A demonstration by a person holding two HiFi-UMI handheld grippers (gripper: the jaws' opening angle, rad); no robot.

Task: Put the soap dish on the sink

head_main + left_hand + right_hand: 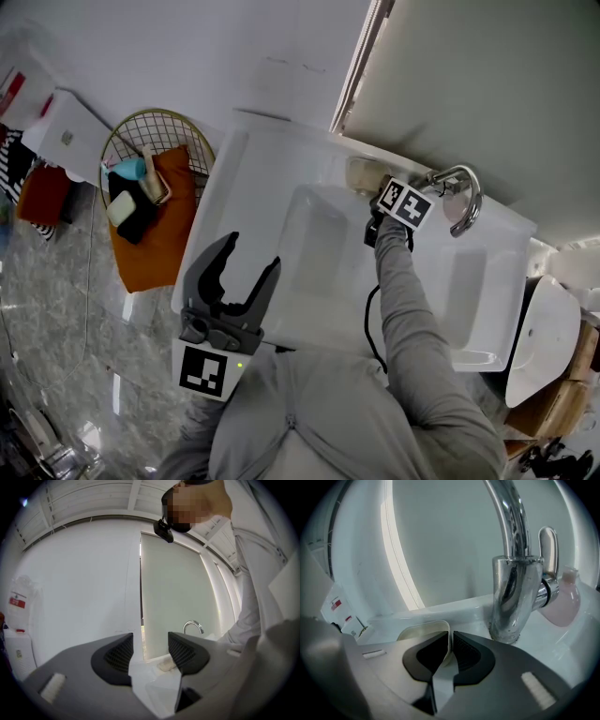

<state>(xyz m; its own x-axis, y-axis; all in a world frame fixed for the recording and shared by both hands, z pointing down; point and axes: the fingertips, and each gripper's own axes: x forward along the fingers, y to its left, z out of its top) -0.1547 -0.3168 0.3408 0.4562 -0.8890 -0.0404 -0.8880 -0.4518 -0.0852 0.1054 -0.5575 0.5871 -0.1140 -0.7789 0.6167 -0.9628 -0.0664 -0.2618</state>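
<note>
A cream soap dish [360, 174] [423, 633] sits on the back ledge of the white sink [242, 178] [468, 607], just left of the chrome faucet [461, 184] [513, 573]. My right gripper [373, 197] [451, 646] is shut on the dish's right rim wall. My left gripper [251, 253] [150, 651] stands open and empty over the sink's front left edge, pointing toward the back wall. In the left gripper view the soap dish [165, 664] and the faucet [192, 626] show small beyond the jaws.
A wire basket [157, 126] with an orange cloth [155, 239] and several items stands on the floor left of the sink. A pink object [565, 599] sits behind the faucet. A white fixture [548, 337] is at the right. The wall and a window blind [469, 84] back the ledge.
</note>
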